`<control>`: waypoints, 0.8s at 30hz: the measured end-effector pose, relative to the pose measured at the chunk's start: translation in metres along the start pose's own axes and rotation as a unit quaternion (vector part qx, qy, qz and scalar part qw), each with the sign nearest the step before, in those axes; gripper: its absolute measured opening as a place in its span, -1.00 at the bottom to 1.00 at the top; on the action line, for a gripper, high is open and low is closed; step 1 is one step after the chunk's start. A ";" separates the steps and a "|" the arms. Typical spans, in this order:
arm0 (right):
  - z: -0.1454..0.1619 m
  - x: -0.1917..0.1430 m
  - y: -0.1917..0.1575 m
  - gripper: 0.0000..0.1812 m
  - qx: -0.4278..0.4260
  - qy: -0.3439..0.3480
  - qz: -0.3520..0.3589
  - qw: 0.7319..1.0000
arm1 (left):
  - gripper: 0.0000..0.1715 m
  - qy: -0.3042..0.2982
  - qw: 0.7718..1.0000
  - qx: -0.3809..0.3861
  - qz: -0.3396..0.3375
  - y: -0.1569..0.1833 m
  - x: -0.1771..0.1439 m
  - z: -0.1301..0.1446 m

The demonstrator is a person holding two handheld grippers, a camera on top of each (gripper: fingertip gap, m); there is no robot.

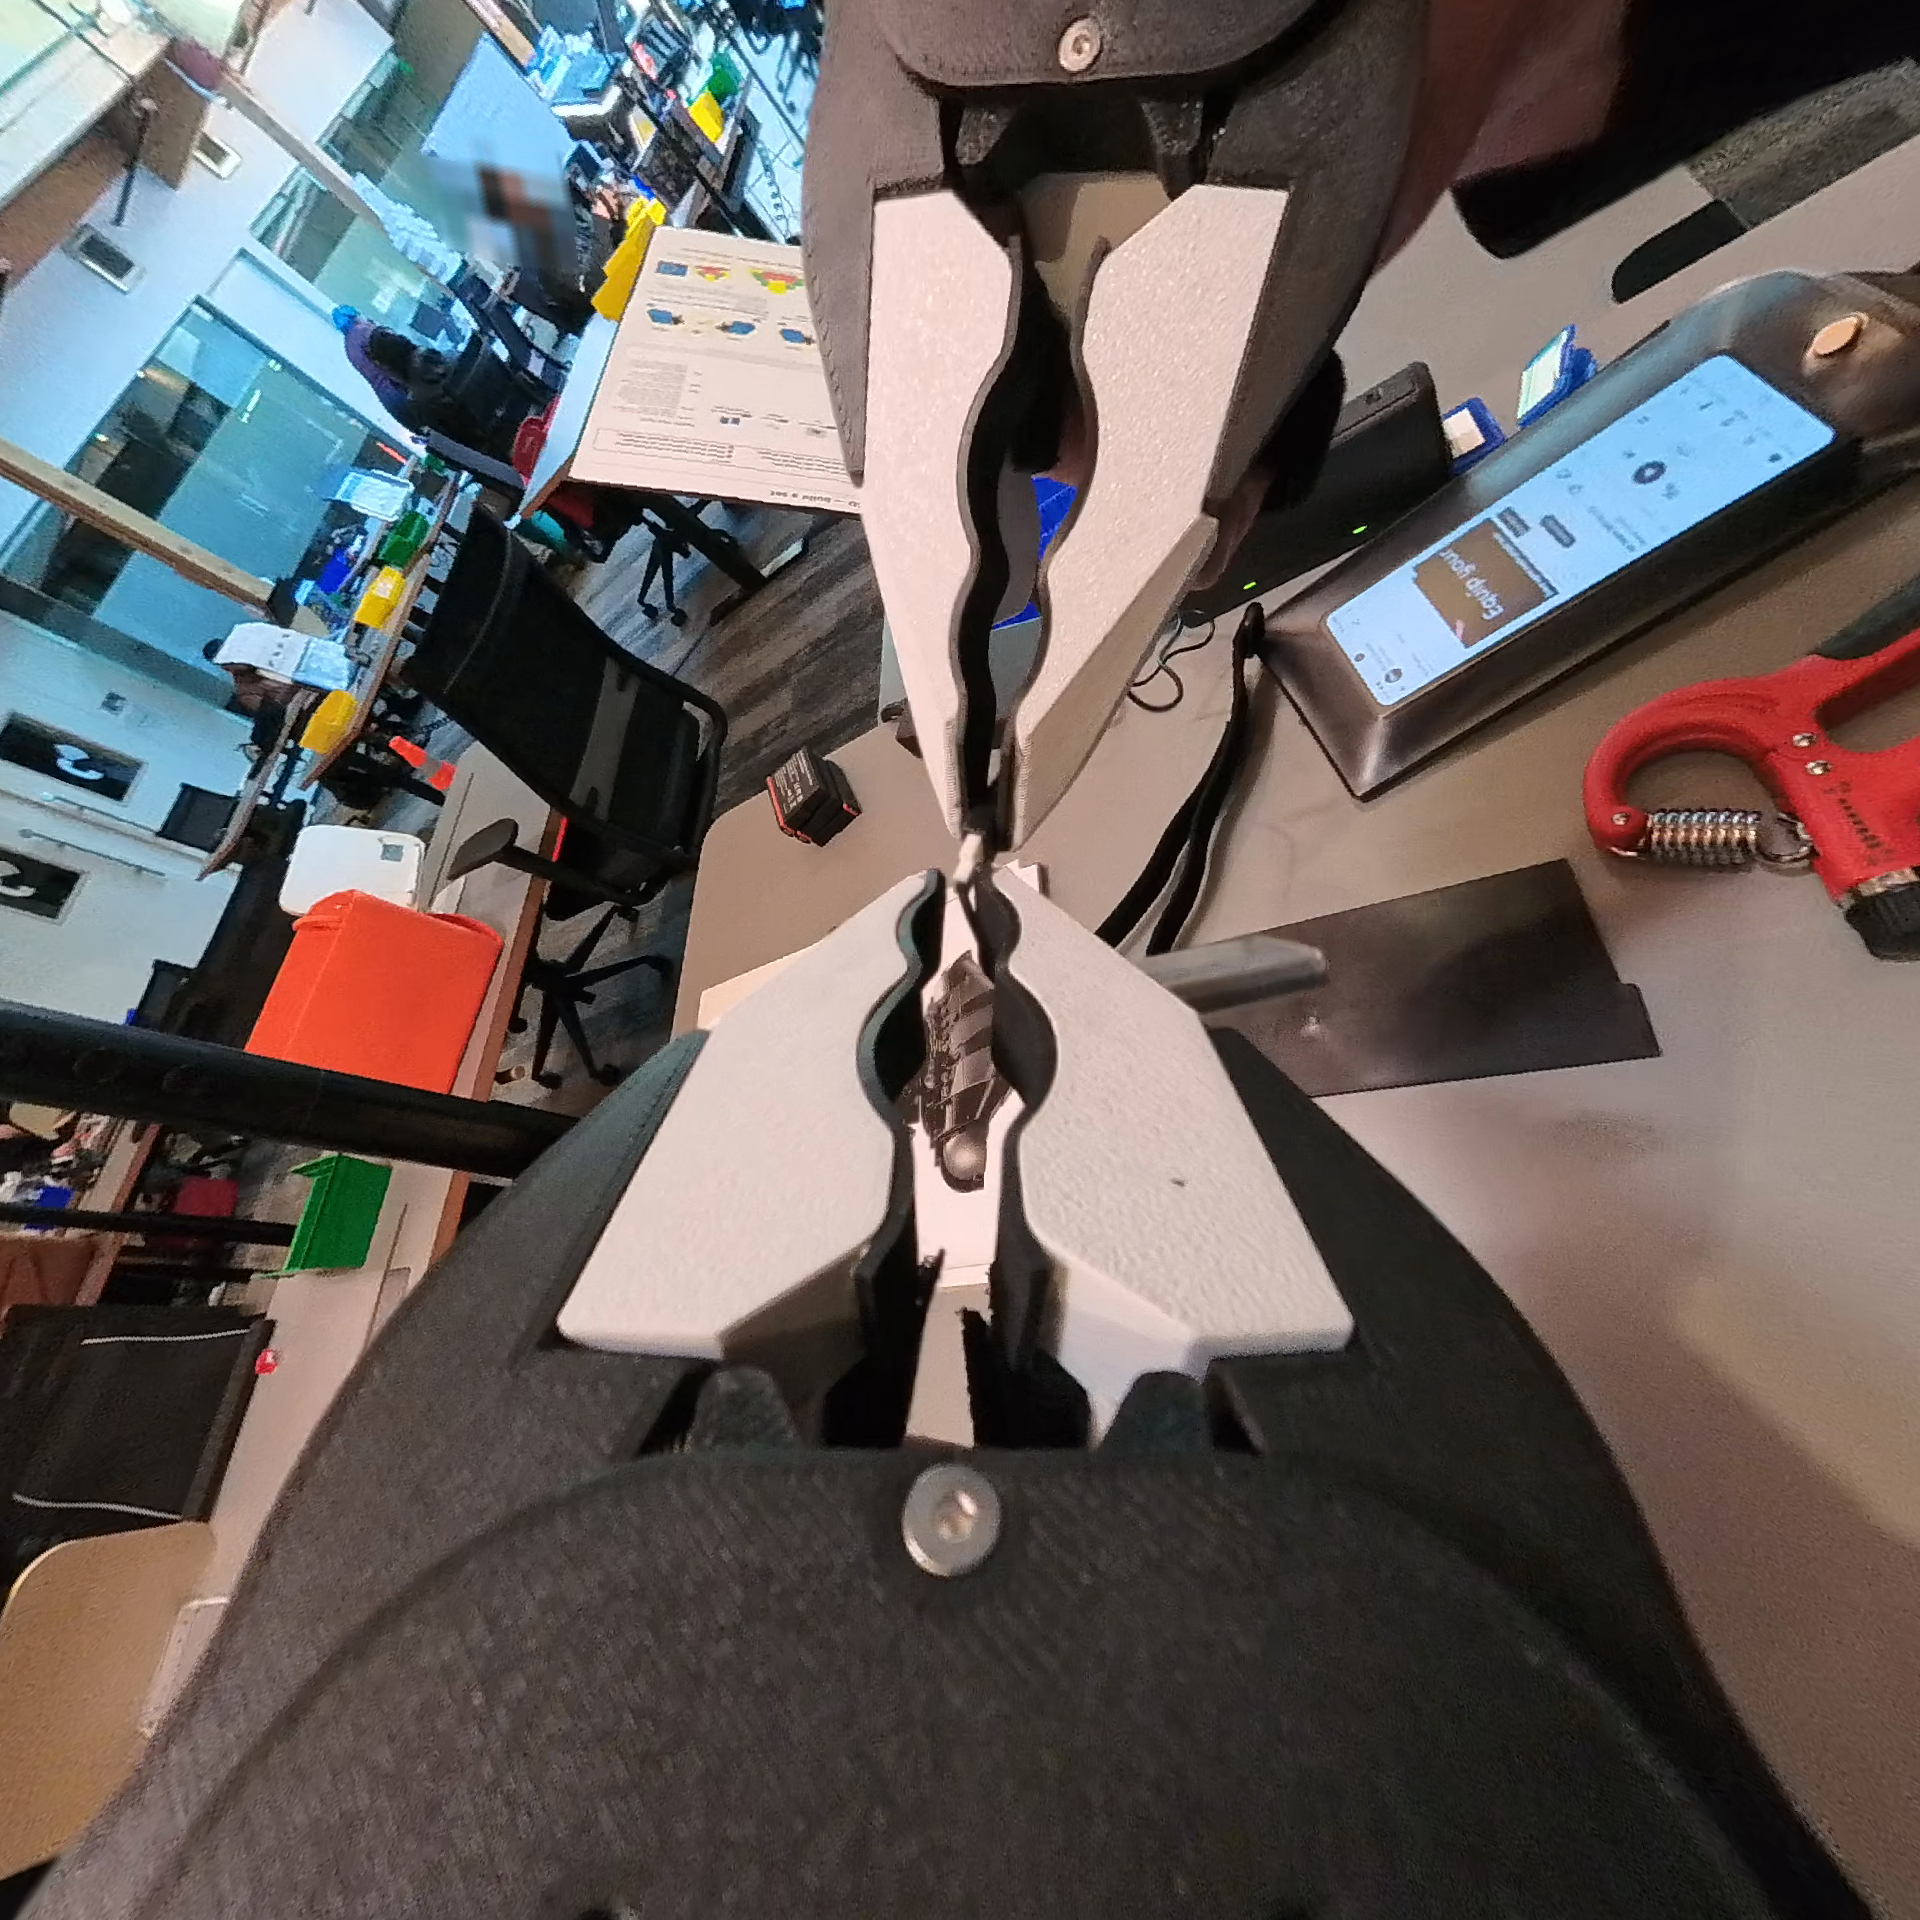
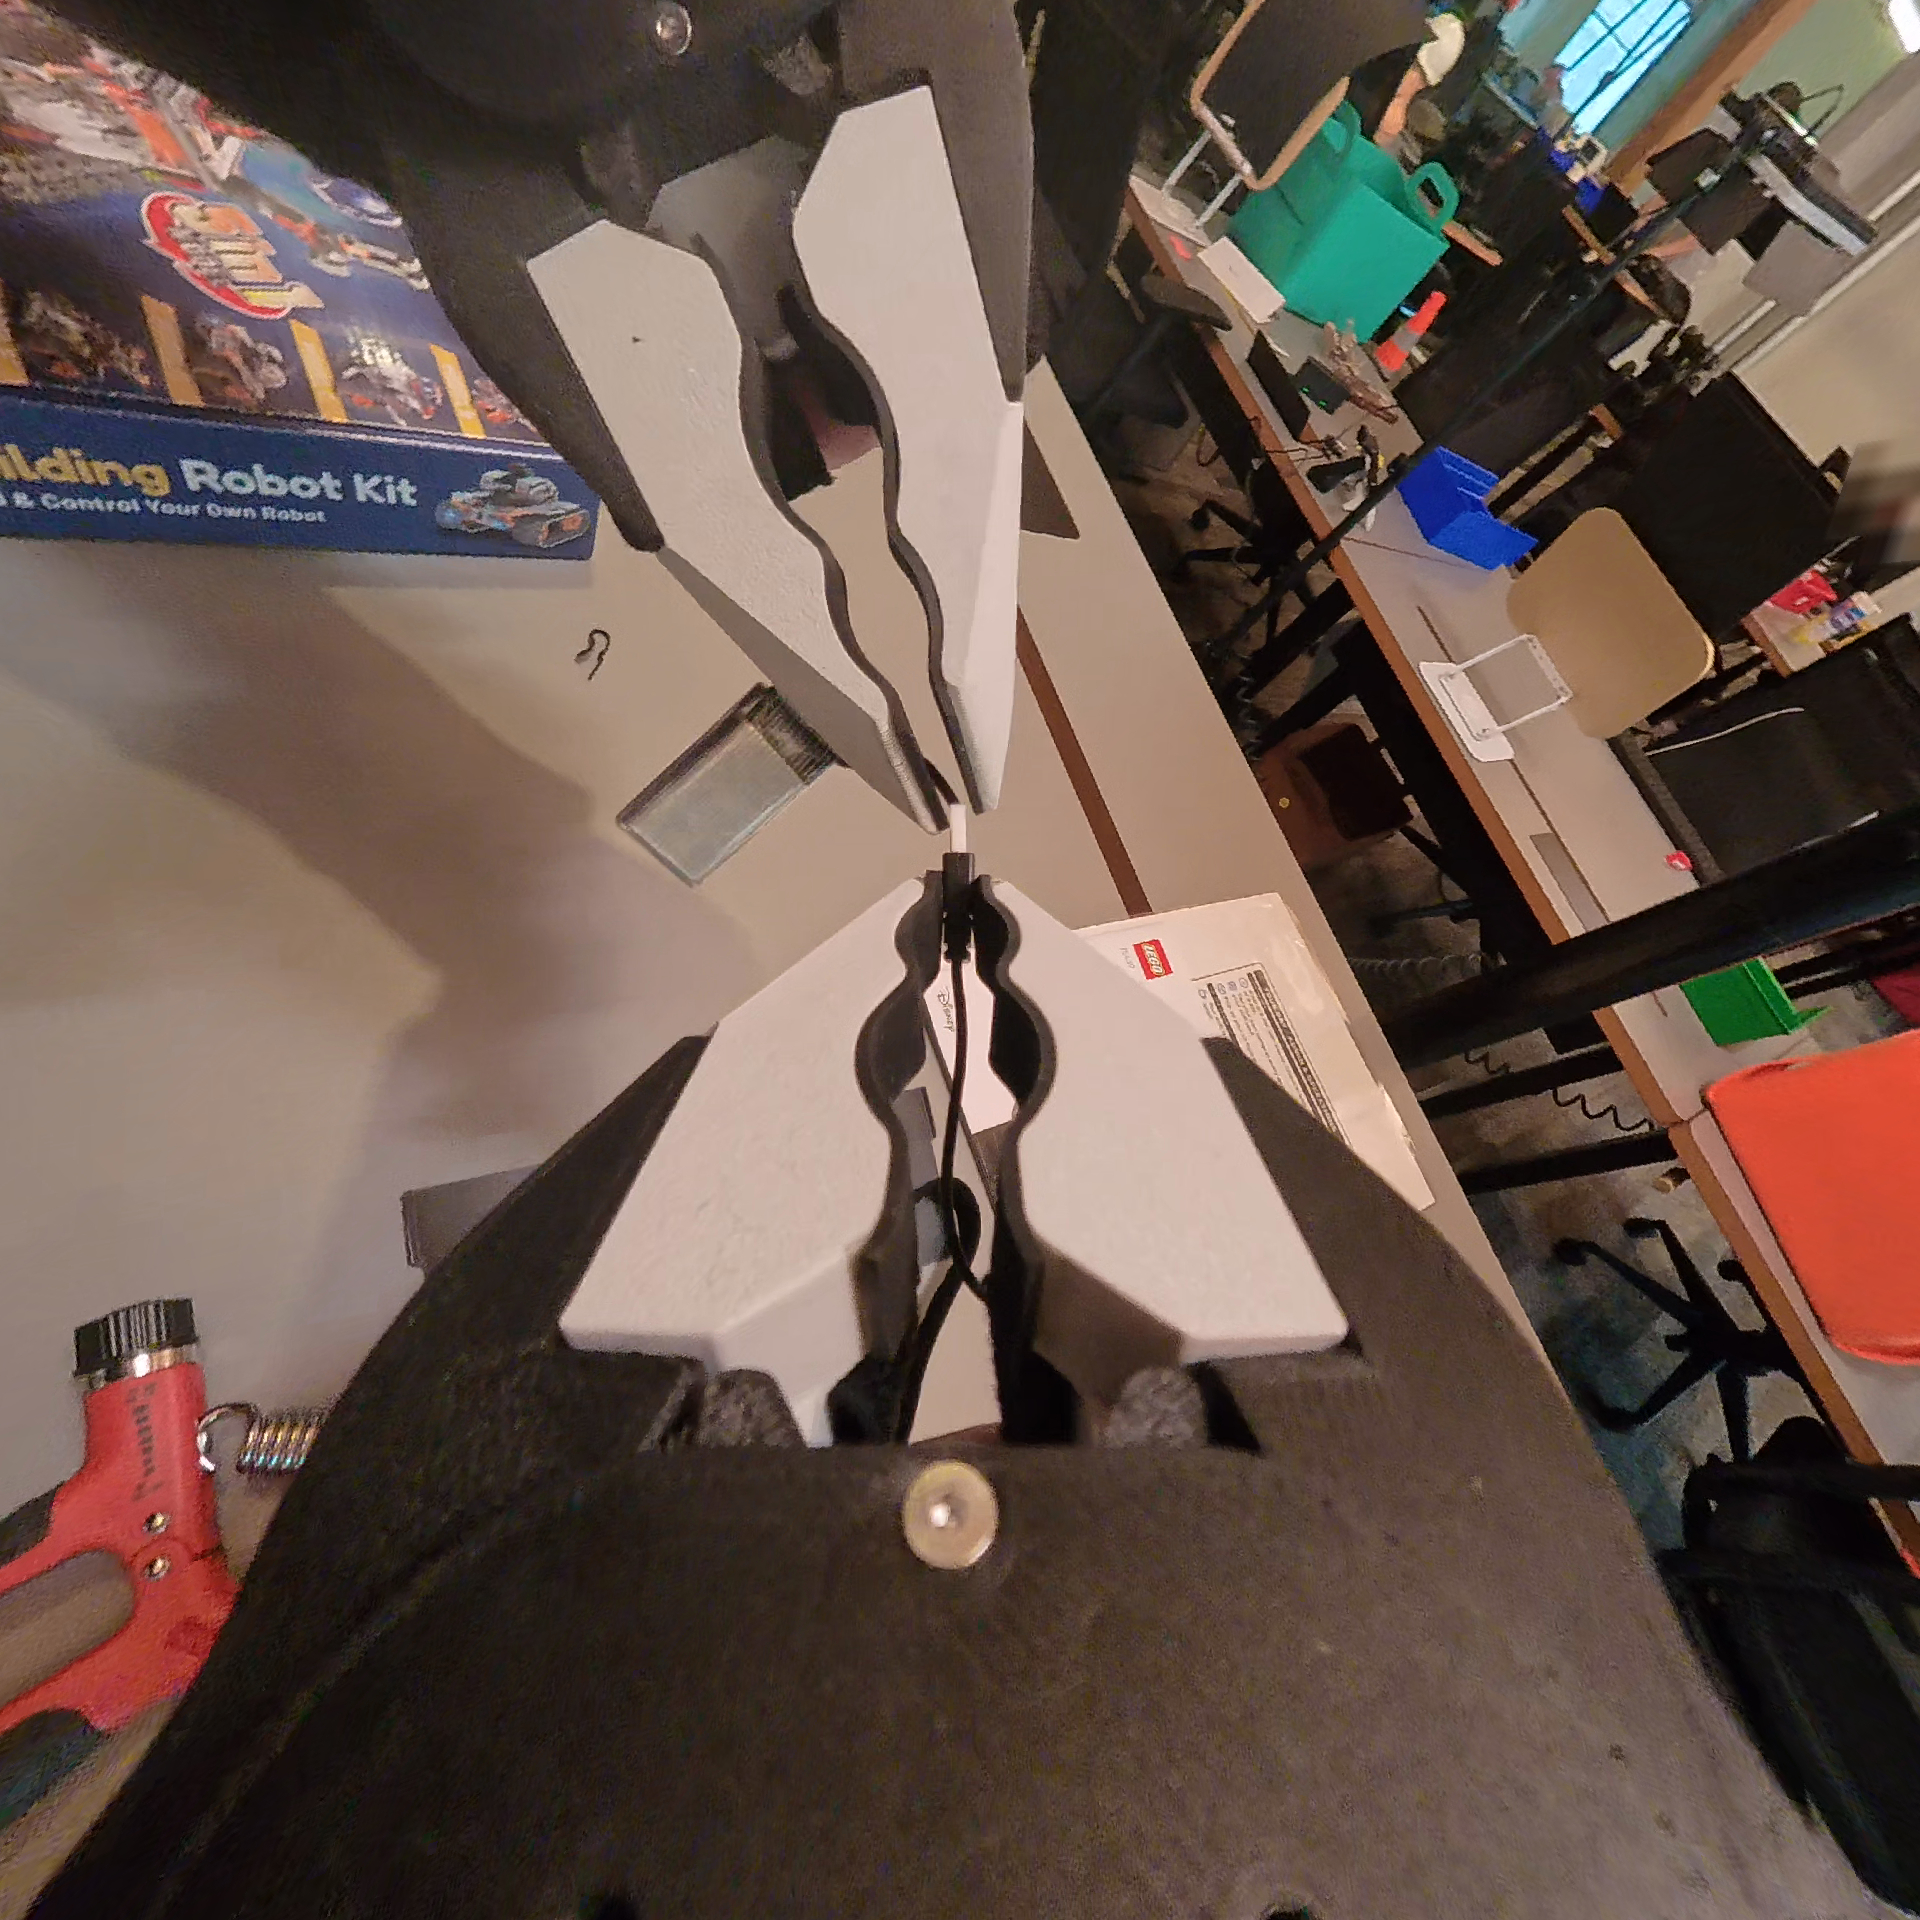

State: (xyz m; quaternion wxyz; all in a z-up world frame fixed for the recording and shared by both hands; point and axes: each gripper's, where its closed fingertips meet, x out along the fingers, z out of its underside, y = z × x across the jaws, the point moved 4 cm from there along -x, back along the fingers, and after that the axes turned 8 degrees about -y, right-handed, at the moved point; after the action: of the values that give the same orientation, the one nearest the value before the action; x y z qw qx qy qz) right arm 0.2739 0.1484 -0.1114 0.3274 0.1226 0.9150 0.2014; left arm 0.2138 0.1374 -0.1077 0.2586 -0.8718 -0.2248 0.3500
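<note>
My left gripper (image 1: 968, 883) is pinching a small white piece (image 1: 966, 854), tip to tip with my right gripper (image 2: 961, 894), which is clamping a black cable plug (image 2: 957, 896). Both are hovering over the grey table (image 2: 312, 883), red tool (image 1: 1756, 769) nearby.

My left gripper (image 1: 971, 883) and right gripper (image 2: 961, 883) meet tip to tip. Both have their jaws pressed together.

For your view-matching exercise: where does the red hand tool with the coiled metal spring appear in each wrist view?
Left wrist view: red hand tool lies at the right edge, on the grey table, beside the phone dock.
Right wrist view: bottom-left corner, spring toward the right tongs.
Shared landmark: the orange bin.
</note>
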 end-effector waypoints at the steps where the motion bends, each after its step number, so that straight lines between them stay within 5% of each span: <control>1: 0.000 0.000 -0.001 -0.97 -0.005 -0.001 -0.005 1.000 | -0.97 0.002 1.000 0.004 0.005 0.002 0.000 -0.001; 24: -0.005 -0.009 -0.016 -0.97 -0.004 0.060 -0.120 0.991 | -1.00 0.034 0.997 0.006 0.064 0.018 -0.016 -0.008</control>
State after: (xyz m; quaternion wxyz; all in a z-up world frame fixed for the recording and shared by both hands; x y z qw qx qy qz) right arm 0.2761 0.1299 -0.1097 0.2941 -0.0014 0.9402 0.1718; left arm 0.2128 0.1119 -0.1057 0.2484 -0.8943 -0.1577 0.3372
